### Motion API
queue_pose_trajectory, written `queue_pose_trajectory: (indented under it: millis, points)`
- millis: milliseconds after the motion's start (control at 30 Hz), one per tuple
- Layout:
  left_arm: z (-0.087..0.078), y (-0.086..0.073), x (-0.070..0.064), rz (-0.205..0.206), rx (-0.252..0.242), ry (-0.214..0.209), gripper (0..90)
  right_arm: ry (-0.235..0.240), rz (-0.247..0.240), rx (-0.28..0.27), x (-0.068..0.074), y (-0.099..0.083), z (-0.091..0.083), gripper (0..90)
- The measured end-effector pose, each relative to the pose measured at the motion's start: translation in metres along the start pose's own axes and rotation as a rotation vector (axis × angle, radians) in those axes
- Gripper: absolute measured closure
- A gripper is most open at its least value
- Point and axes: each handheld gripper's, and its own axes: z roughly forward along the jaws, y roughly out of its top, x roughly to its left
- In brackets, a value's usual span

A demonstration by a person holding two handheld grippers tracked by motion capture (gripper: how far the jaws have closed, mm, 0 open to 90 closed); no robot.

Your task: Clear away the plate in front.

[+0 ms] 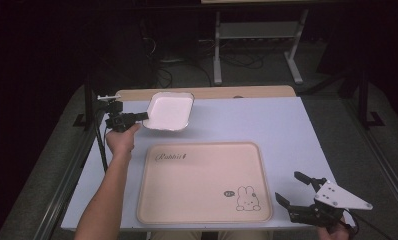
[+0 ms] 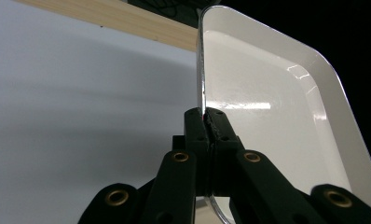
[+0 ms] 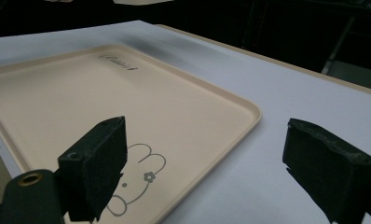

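The left gripper (image 1: 137, 117) pinches only the thin rim of a white dish (image 1: 171, 111) held above the table (image 1: 287, 130), so it could slip or tilt out; the right gripper (image 1: 293, 189) waits wide open, empty, beside the beige tray (image 1: 202, 220).

1. The dish (image 2: 272, 116) looks like glossy white plastic or enamel (which one I cannot tell), with bright highlights.
2. The tray (image 1: 202, 182) is smooth, matt beige plastic with a printed rabbit.
3. The table (image 1: 267, 120) has a matt white top and a wood-look far edge.
4. The right gripper (image 3: 207, 168) has rough, matt black pads.
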Motion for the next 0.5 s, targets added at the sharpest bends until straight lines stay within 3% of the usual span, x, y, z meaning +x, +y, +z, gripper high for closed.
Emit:
queue_pose_trajectory:
  millis: [133, 500]
  points:
    - [-0.006, -0.004, -0.004, 0.005, -0.004, -0.03, 88.9, -0.001, -0.002, 0.0, 0.0, 0.0, 0.0, 12.9]
    - [-0.009, -0.016, -0.014, 0.035, 0.015, -0.061, 88.9, -0.002, 0.0, -0.002, 0.0, 0.0, 0.0, 12.9]
